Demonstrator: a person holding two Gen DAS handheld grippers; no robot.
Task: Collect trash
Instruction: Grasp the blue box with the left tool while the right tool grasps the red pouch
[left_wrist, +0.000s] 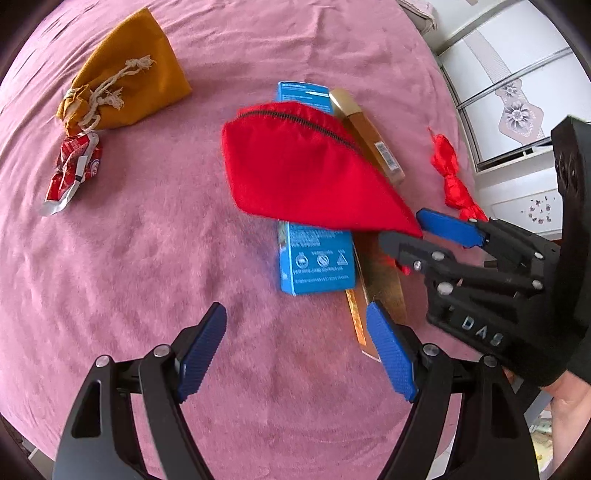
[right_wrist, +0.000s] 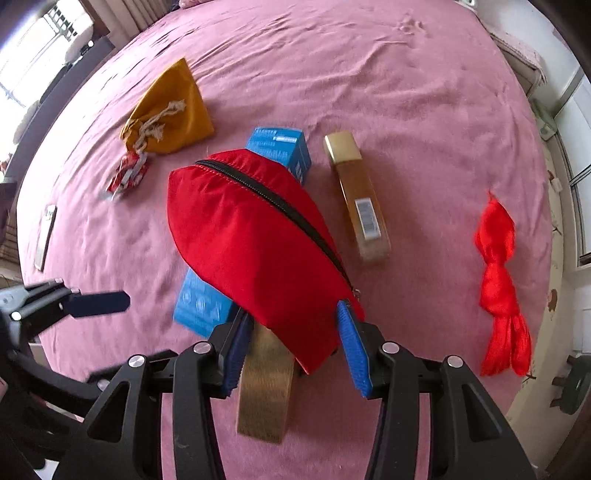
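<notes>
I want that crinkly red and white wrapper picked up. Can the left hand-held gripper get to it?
Probably yes. The left hand-held gripper is open and empty, and only bare pink blanket lies between it and the wrapper. The mustard pouch touches the wrapper's far end.

Open pink blanket (left_wrist: 155, 258) is left beside the blue box (left_wrist: 317, 266); rightward passage is blocked by the gold box (right_wrist: 360, 199).

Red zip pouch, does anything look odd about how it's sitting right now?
Yes. The red zip pouch isn't lying flat on the pink cover: the right gripper holds one end, so it hangs tilted over the blue box and a gold box, hiding part of both. Its zip looks closed.
</notes>
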